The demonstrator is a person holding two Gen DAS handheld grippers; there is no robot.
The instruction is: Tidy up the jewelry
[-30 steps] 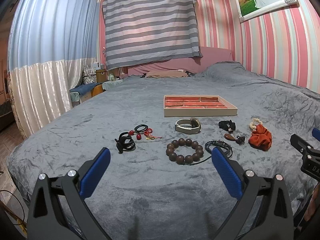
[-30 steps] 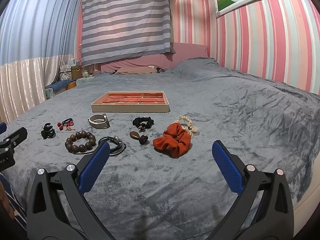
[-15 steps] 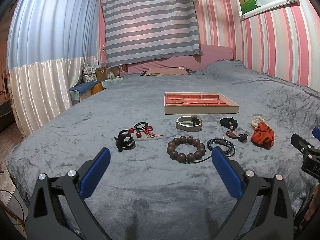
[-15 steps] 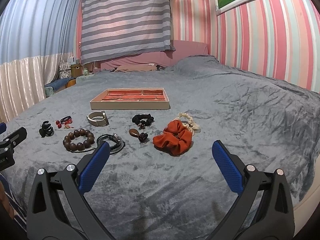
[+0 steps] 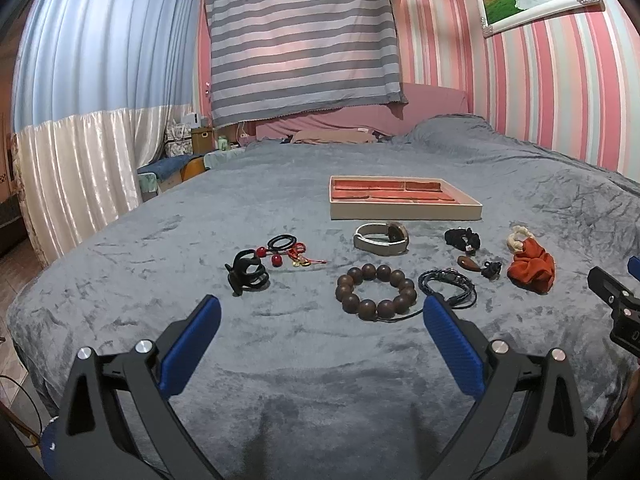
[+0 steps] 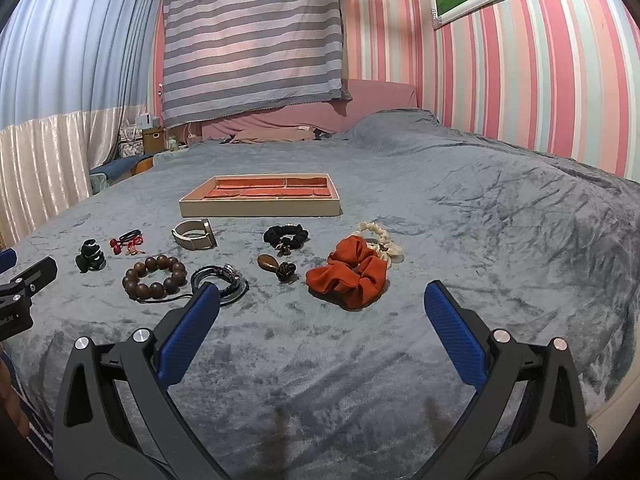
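A beige tray with red compartments lies on the grey bed; it also shows in the right wrist view. In front of it lie a brown bead bracelet, a beige cuff, a black clip, red hair ties, a dark cord bracelet, a black scrunchie, a brown pendant, an orange scrunchie and a cream scrunchie. My left gripper is open and empty before the beads. My right gripper is open and empty before the orange scrunchie.
The grey blanket covers the bed, whose edges fall away at left and right. A striped sheet hangs on the far wall. Curtains and clutter stand at the left.
Both grippers have dropped slightly lower and stay open. The items on the bed have not moved.
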